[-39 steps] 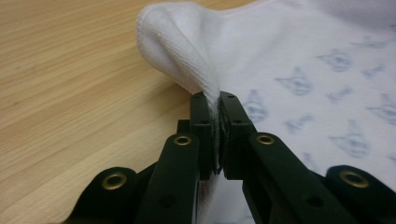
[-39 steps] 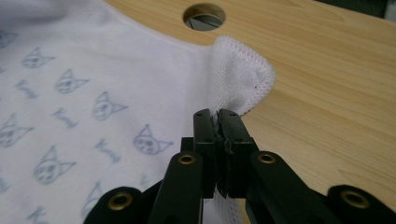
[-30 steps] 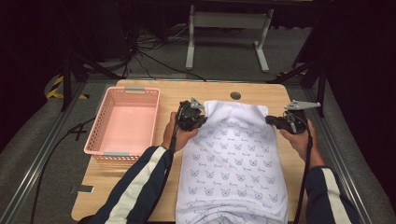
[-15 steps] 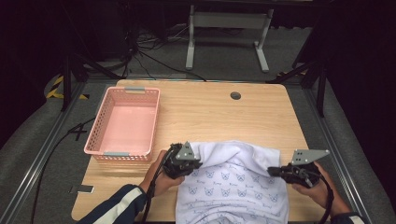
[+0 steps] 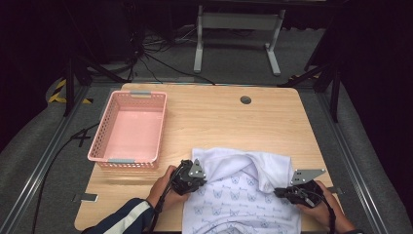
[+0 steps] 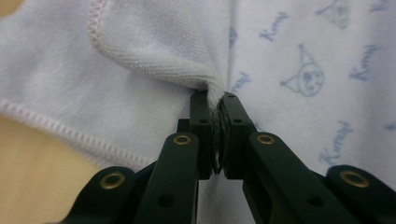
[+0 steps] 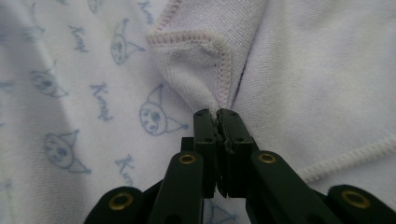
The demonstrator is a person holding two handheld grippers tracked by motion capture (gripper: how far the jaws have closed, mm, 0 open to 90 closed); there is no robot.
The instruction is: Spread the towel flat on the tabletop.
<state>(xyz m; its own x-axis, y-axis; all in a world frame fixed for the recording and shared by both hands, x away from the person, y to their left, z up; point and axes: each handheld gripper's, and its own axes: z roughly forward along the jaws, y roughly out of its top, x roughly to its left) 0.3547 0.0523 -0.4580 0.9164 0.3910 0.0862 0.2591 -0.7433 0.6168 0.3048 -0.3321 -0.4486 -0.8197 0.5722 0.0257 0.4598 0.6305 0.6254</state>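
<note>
Left gripper [image 6: 215,100]: jaws pressed together, pinching a corner of the white towel [image 5: 243,195] with little blue faces. Right gripper [image 7: 218,116]: same, jaws squeezed tight on the other stitched corner. From up high, left gripper [image 5: 191,178] at about 7 o'clock on the table [image 5: 214,122], right gripper [image 5: 297,191] at about 5 o'clock. Towel between them at 6 o'clock, far half folded toward the near edge, plain side up on top.

To do the fold well: keep both pinches tight. Lower both corners together, at the same speed. Line up the top edge with the edge below before letting go. Pull gently apart so no bumps stay in the middle. Looks like a lumpy crease near the right corner; smooth that.

Pink basket [image 5: 129,129] at 10 o'clock, well apart from the towel.

Hard to see: near end of the towel cut off at the bottom of the high view. Can't tell how many layers sit in each pinch. Right hand [image 5: 324,207] partly cut off too.
</note>
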